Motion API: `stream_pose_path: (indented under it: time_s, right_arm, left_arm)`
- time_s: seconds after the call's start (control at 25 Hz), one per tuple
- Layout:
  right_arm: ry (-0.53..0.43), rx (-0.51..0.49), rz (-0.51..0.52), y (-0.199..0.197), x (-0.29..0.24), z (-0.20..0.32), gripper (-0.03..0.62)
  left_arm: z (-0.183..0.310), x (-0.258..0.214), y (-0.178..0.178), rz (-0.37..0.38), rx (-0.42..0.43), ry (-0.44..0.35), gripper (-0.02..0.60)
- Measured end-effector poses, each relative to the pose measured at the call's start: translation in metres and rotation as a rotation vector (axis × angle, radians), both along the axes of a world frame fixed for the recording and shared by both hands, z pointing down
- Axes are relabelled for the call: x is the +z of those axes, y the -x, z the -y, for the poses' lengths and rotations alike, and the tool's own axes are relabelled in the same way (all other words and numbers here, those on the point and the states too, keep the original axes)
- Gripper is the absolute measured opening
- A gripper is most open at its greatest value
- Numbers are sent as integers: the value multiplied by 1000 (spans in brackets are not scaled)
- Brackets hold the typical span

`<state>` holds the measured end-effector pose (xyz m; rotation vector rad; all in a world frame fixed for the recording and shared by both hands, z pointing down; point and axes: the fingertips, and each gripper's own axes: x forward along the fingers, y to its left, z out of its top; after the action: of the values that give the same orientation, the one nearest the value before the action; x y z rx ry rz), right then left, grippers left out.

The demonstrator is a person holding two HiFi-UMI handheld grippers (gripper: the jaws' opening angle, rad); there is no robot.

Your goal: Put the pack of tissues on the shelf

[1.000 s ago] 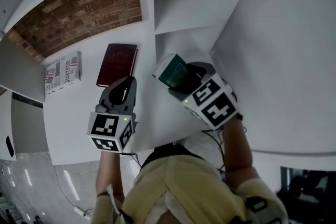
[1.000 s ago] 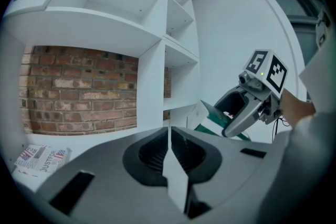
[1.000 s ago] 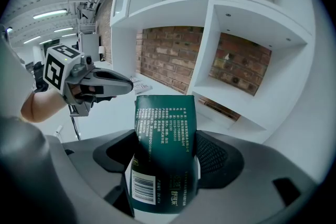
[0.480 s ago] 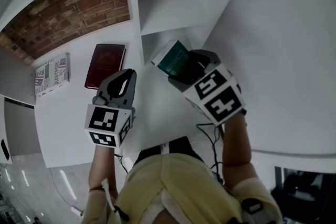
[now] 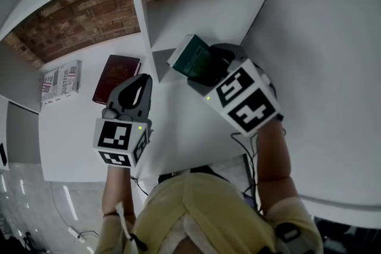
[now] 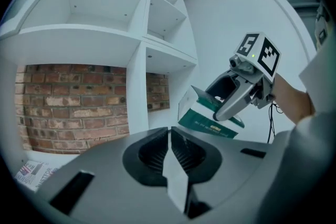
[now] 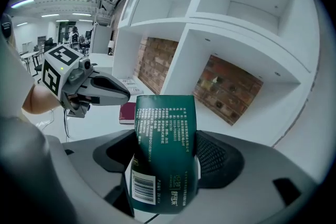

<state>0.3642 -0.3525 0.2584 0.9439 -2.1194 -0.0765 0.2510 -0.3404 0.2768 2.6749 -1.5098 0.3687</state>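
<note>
A dark green pack of tissues (image 7: 164,149) with white print and a barcode sits clamped between the jaws of my right gripper (image 7: 165,157). In the head view the pack of tissues (image 5: 191,57) hangs in front of the right-hand bay of the white shelf (image 5: 196,12), with my right gripper (image 5: 209,71) behind it. From the left gripper view the pack of tissues (image 6: 202,115) shows off to the right, in the other gripper. My left gripper (image 5: 136,87) is shut with nothing in it, lower left of the pack; its jaws meet at the centre (image 6: 170,152).
A dark red book (image 5: 116,70) and a printed paper booklet (image 5: 58,79) lie on the shelf's lower board in the left bay. A white upright divider (image 5: 141,15) separates the bays. Brick wall (image 5: 77,18) backs the shelf. A white wall (image 5: 333,56) rises to the right.
My right gripper has carried the pack of tissues up and toward the right shelf bay. The left gripper stays shut and has barely shifted.
</note>
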Motion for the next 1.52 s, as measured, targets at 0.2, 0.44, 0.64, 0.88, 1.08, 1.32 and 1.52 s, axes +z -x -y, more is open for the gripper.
stream_pose_path:
  time_s: [0.2,0.44,0.64,0.88,1.08,1.32,1.52]
  right_arm:
    - [-39,-75,-7,2,-15,22,354]
    - [-76,-152,0,8,-27,48,354]
    - [-131,-193,-21,10,-32,67,356]
    - [-171,-247,-73,19,-33,85,356]
    - [-160,-306,-107,33,-27,96,356]
    - [-145,-303,-93,41,-22,110,356]
    - [-188,-304,-65,47,-23,116,356]
  left_arm:
    - [4,-5,0,-4,-68,0,20]
    - [11,-15,1,5,-141,-26,20]
    - [14,-28,1,24,-174,-55,20]
    - [12,-29,10,38,-218,-48,20]
    - [9,-28,16,37,-240,-19,20]
    - [10,-35,23,69,-250,-63,20]
    - [10,-34,29,77,-256,-61,20]
